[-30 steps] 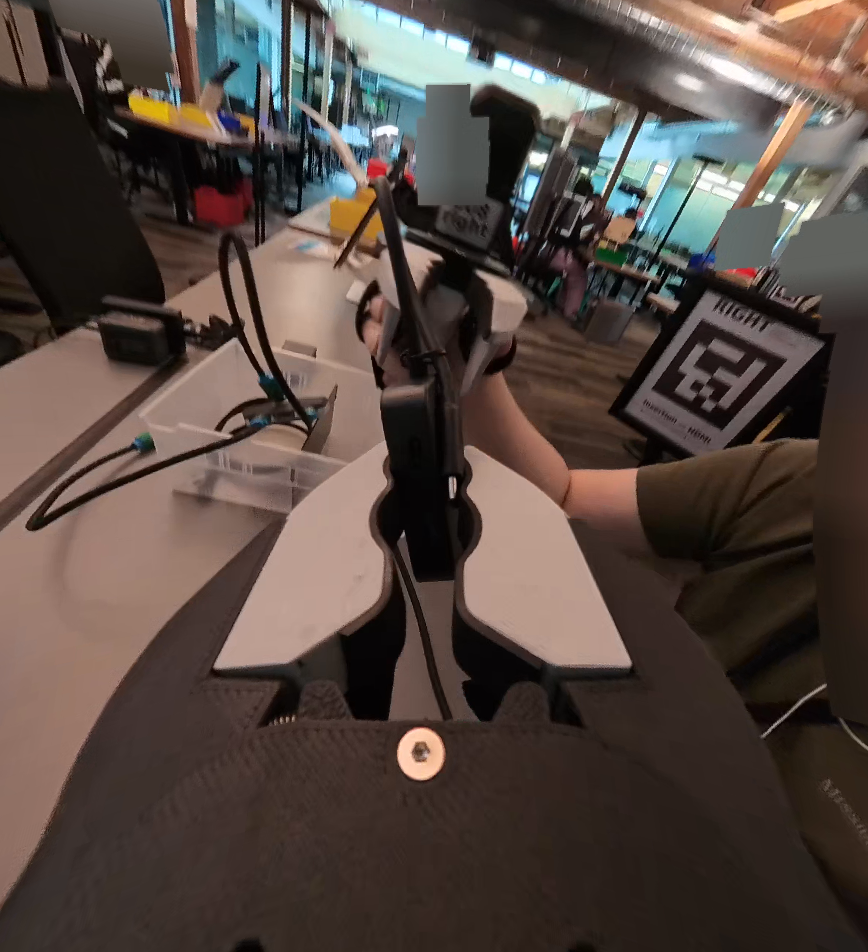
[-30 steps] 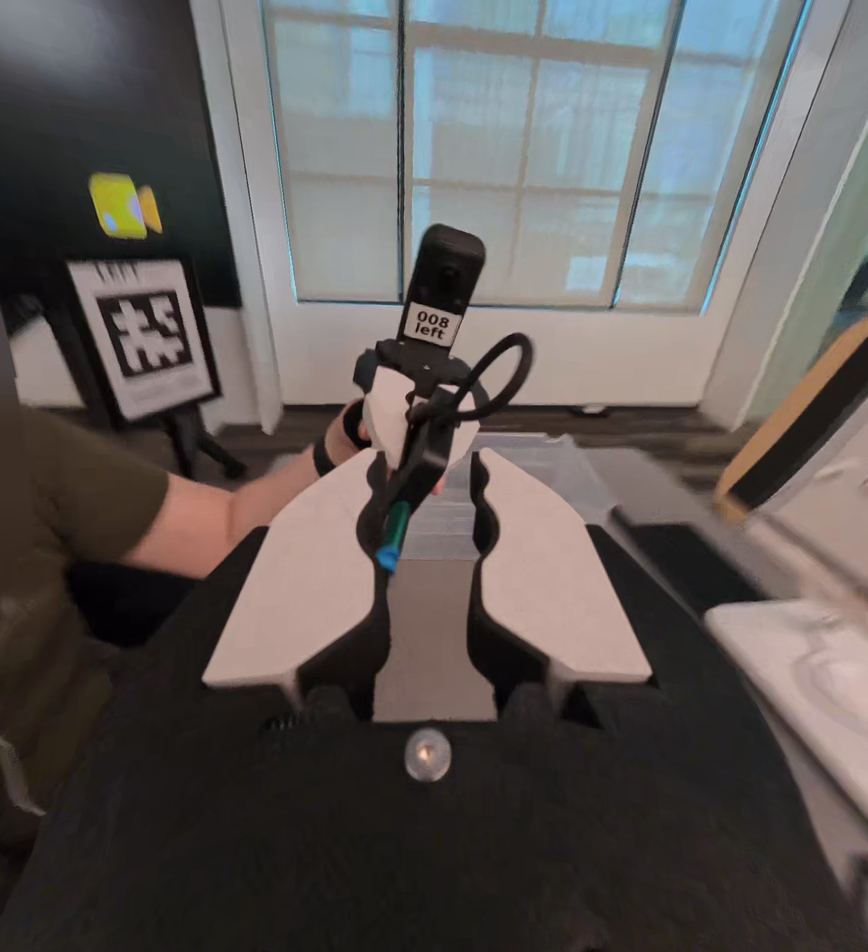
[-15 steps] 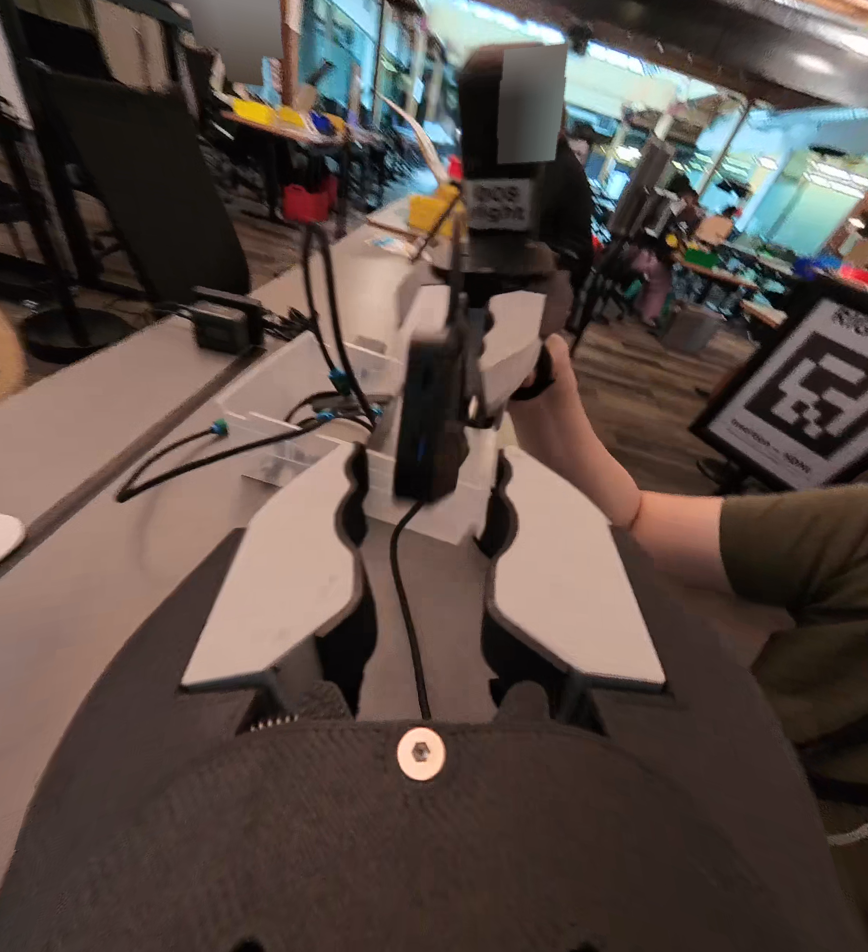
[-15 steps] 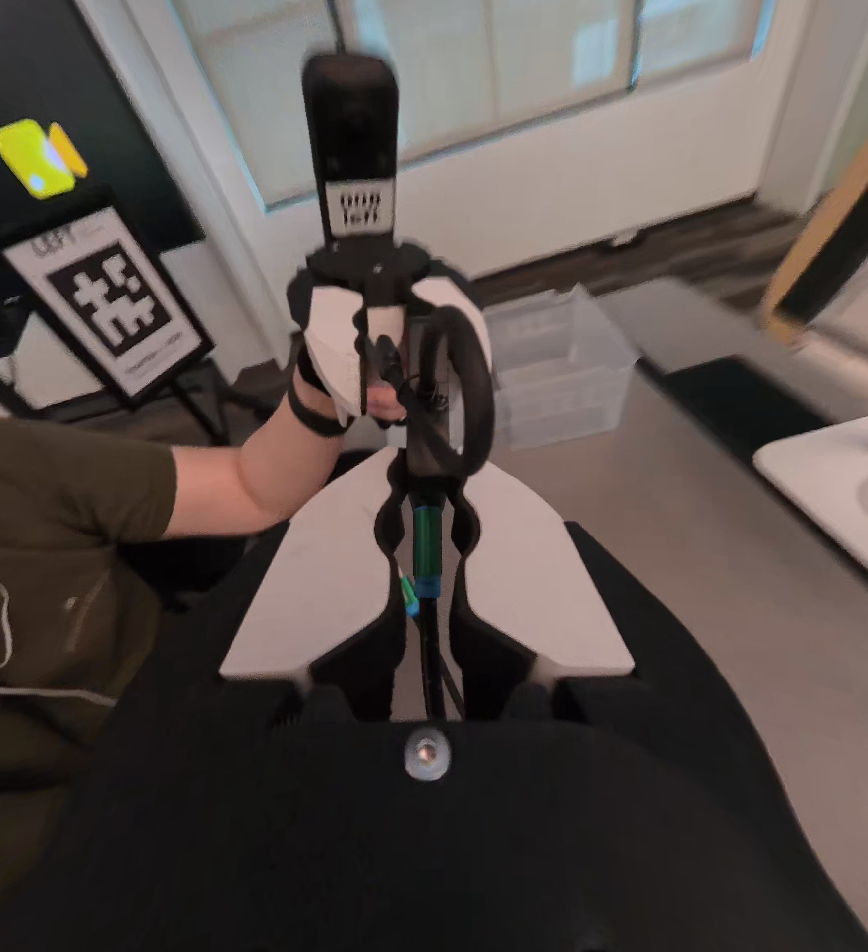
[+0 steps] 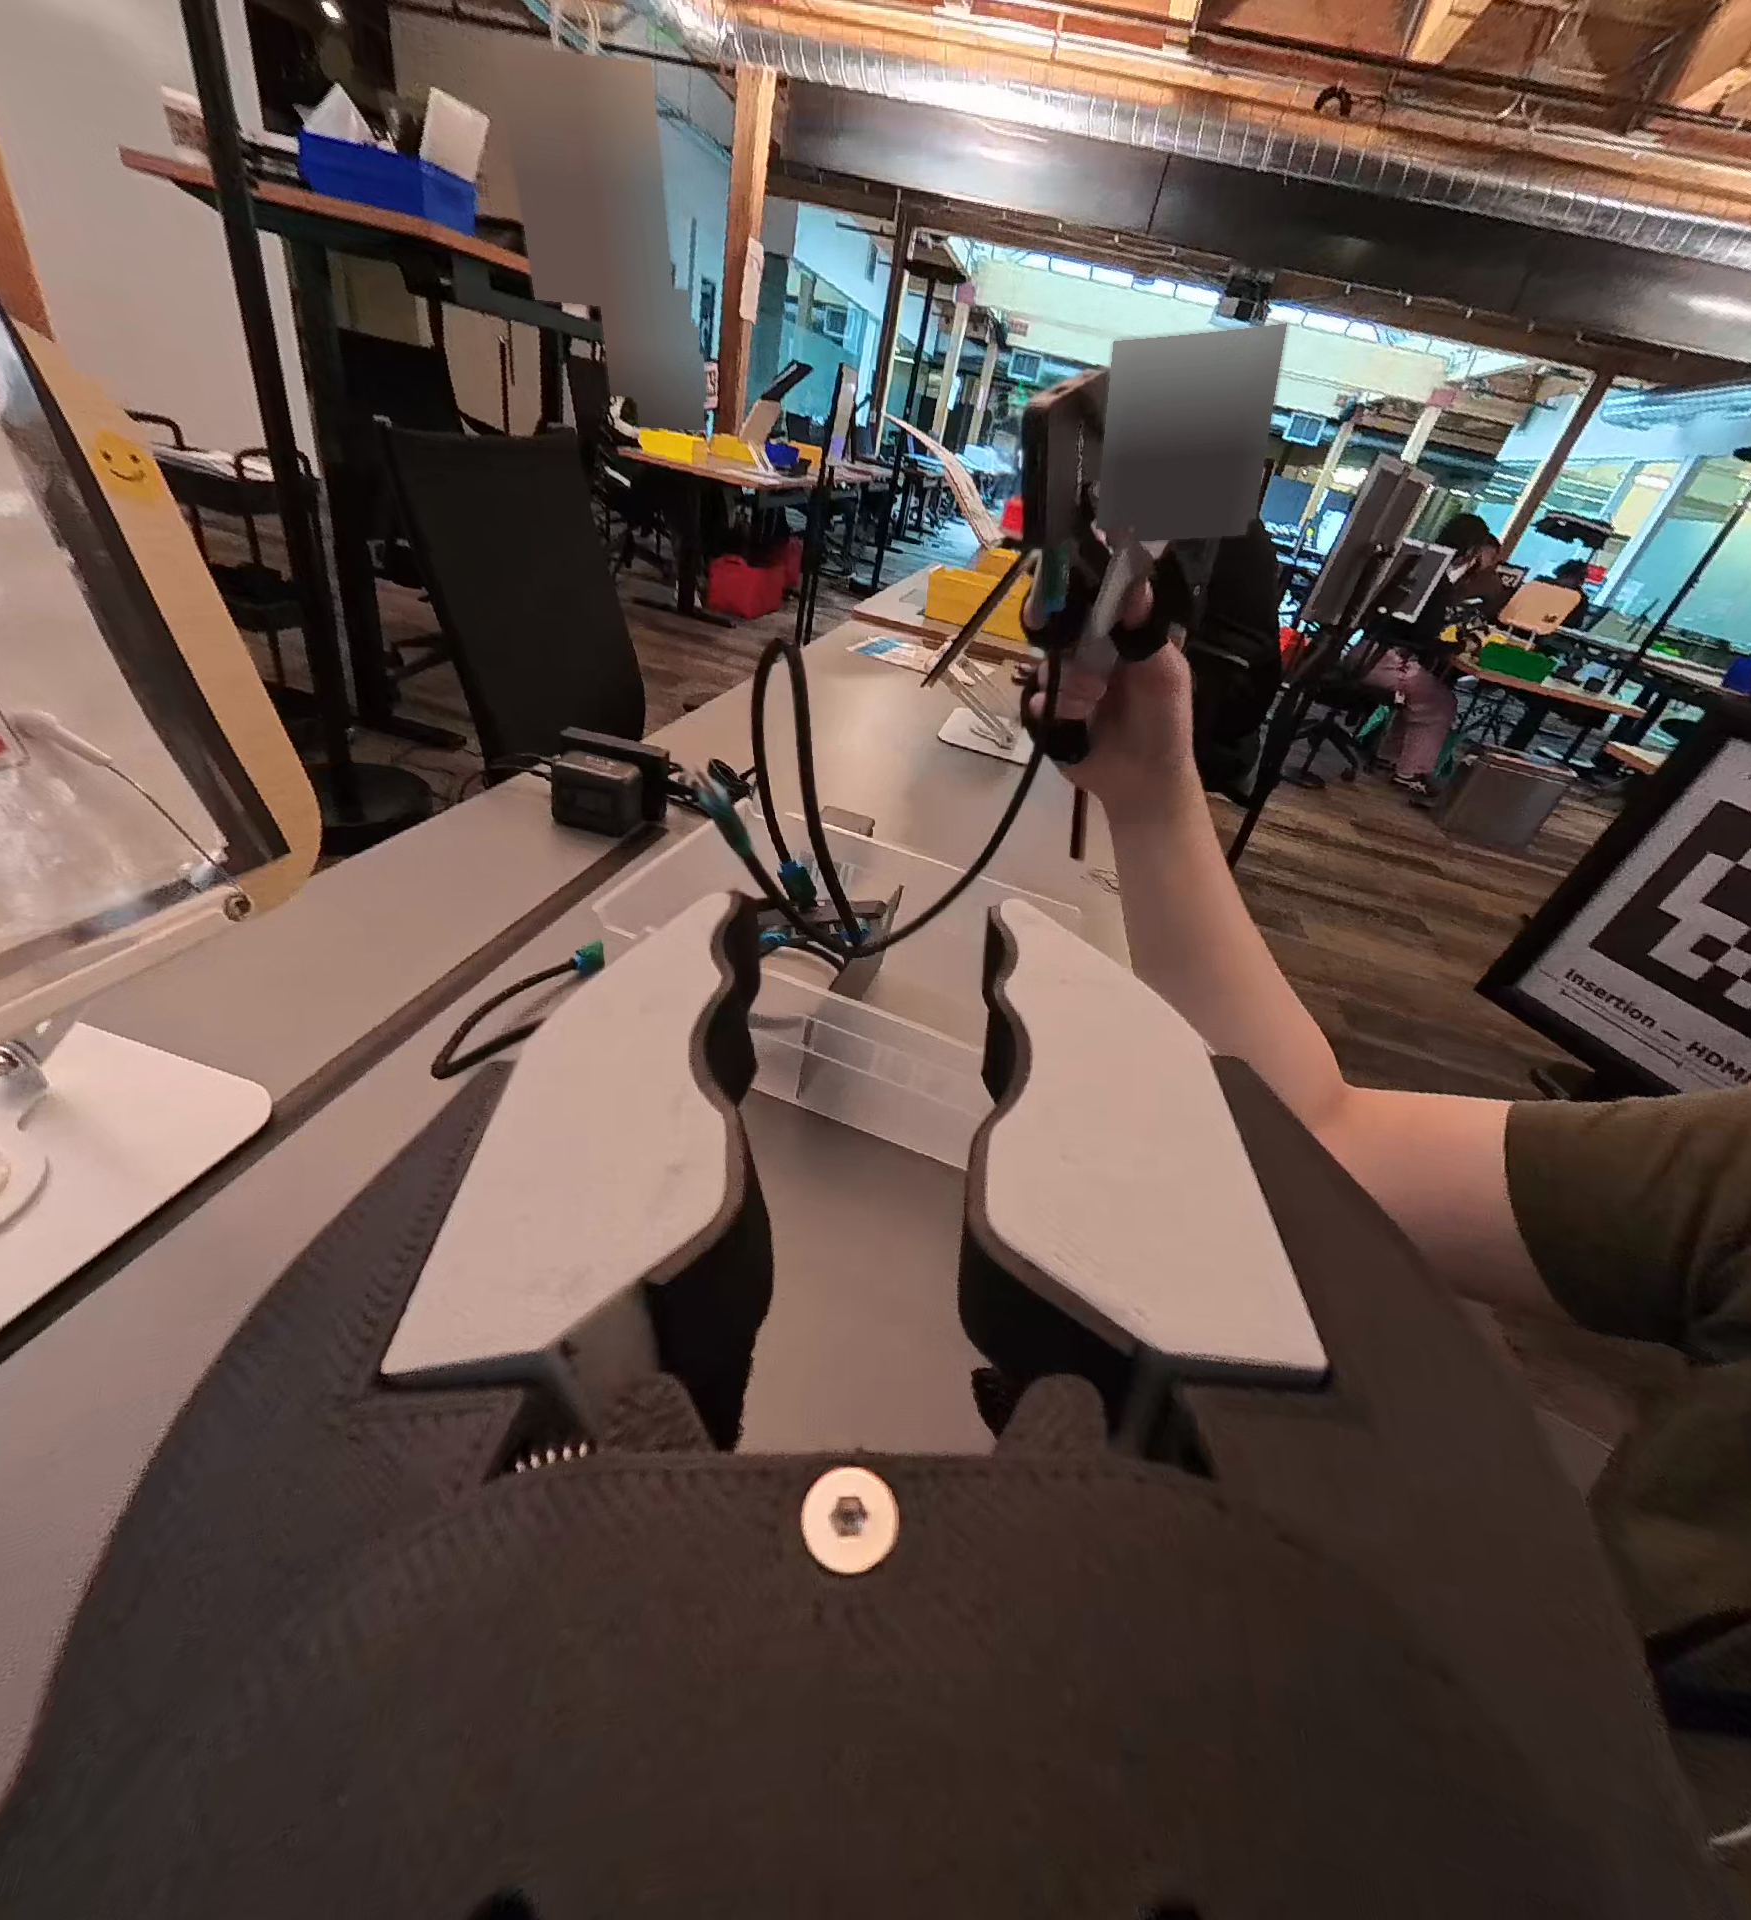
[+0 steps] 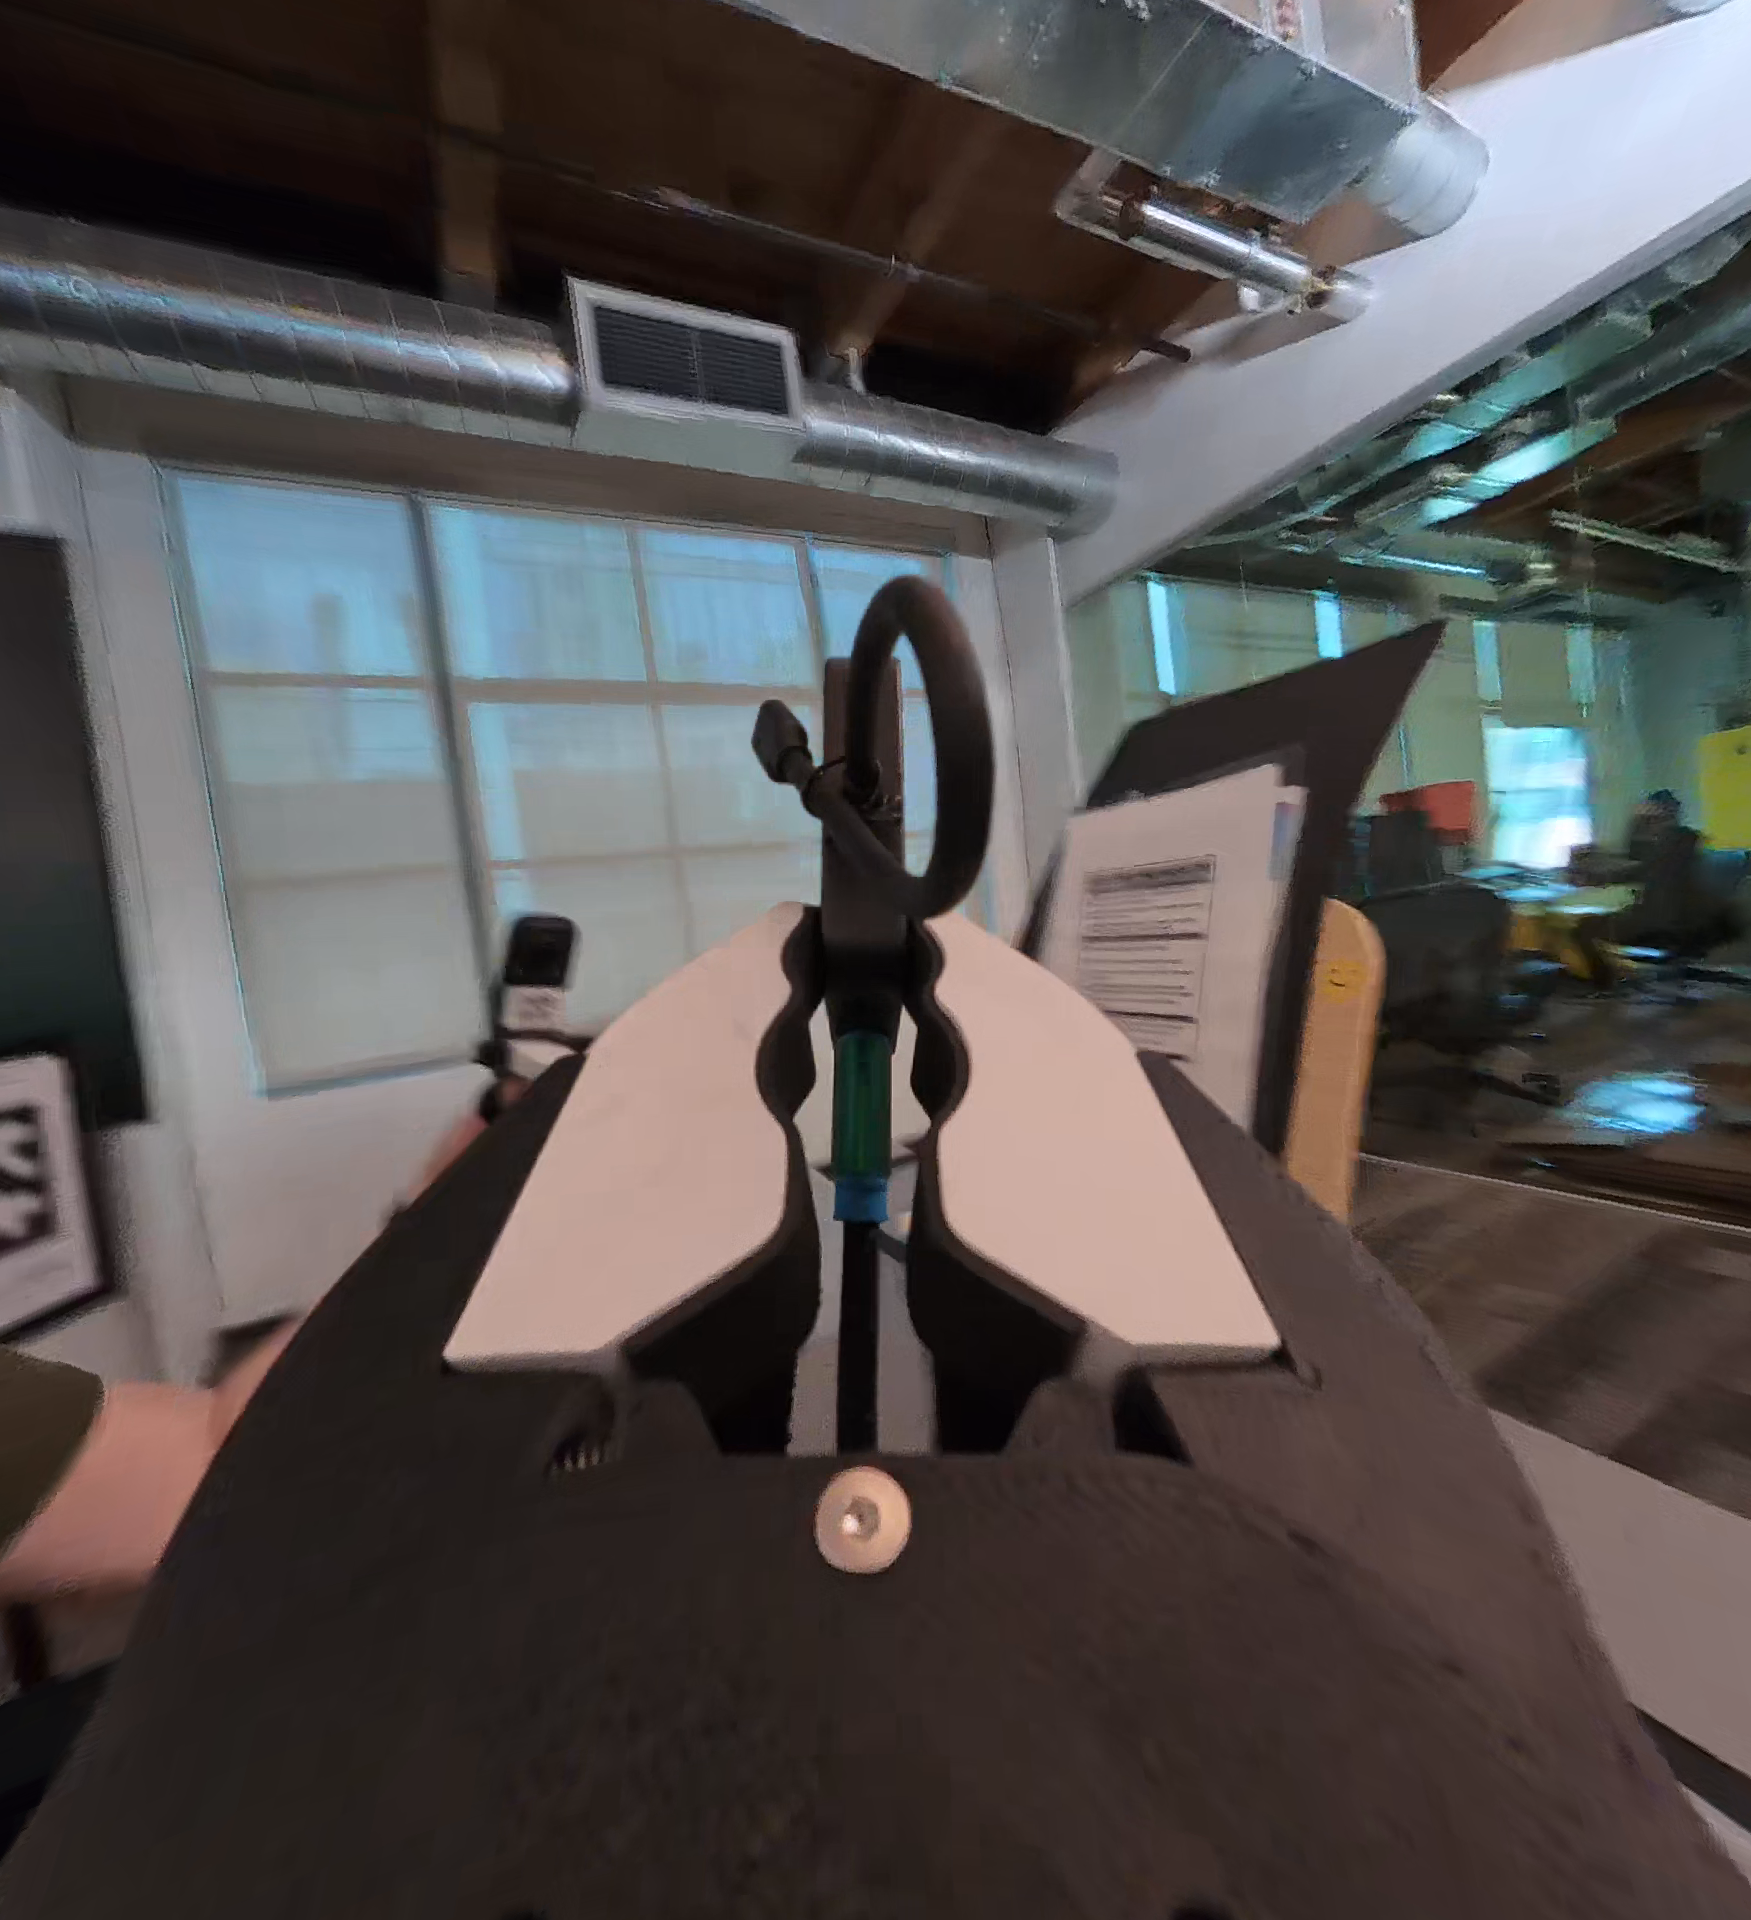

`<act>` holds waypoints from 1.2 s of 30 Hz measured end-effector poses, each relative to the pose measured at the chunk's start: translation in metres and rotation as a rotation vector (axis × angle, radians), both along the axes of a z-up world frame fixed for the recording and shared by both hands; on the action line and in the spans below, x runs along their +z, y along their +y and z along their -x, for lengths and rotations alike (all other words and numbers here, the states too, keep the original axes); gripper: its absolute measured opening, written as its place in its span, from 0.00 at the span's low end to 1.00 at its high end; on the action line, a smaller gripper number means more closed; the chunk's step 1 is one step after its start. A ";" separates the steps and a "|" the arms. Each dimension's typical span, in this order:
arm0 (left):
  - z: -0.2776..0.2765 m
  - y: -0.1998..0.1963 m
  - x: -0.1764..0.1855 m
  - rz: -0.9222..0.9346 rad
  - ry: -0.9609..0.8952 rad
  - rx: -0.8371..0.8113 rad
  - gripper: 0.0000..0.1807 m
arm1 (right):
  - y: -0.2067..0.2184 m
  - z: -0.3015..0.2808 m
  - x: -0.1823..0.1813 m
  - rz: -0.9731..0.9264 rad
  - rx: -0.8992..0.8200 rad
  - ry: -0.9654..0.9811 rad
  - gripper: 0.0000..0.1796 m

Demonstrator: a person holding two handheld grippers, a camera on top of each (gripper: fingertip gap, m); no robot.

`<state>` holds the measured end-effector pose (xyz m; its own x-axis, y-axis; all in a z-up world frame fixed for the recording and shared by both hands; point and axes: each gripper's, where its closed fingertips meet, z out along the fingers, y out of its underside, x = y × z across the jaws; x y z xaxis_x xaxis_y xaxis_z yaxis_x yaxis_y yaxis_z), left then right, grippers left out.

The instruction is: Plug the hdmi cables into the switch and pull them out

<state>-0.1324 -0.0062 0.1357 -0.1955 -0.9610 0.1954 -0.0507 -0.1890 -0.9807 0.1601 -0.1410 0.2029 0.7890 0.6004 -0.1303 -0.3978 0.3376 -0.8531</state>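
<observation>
My left gripper (image 5: 860, 914) is open and empty, low over the grey table (image 5: 435, 935). It faces a clear tray (image 5: 881, 1060) that holds several black HDMI cables (image 5: 798, 883) with green and blue bands. My right gripper (image 6: 860, 935) is shut on a green-banded HDMI plug (image 6: 863, 1101). The black switch (image 6: 855, 810) sits on the plug's end, with a looped cord (image 6: 964, 748) tied to it. In the left wrist view the right gripper (image 5: 1089, 582) is raised high with the switch (image 5: 1058, 468). Its cable (image 5: 996, 831) hangs down to the tray.
A loose cable with a green plug (image 5: 590, 956) lies left of the tray. A black power box (image 5: 606, 790) sits behind it. A clear panel on a white base (image 5: 123, 1122) stands at the left. A marker board (image 5: 1712, 935) stands at the right. The person's arm (image 5: 1193, 883) crosses the right side.
My left gripper opened, let go of the switch and drew back. My right gripper, shut on the plug, swung upward and carried the switch up and away.
</observation>
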 end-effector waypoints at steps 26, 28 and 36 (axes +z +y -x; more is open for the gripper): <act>-0.015 -0.010 -0.023 0.020 0.094 -0.064 0.20 | 0.003 -0.037 0.001 -0.030 -0.706 -0.314 0.08; -0.015 -0.011 -0.022 0.023 0.093 -0.071 0.19 | 0.029 -0.023 -0.014 0.005 -0.598 -0.371 0.08; -0.016 -0.017 -0.023 0.012 0.098 -0.094 0.19 | 0.106 0.001 -0.114 0.231 -0.278 -0.604 0.08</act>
<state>-0.1166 -0.0231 0.1129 -0.2640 -0.9369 0.2293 -0.1645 -0.1905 -0.9678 0.1595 -0.0348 0.0886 0.8837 0.3759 0.2790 0.2428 0.1414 -0.9597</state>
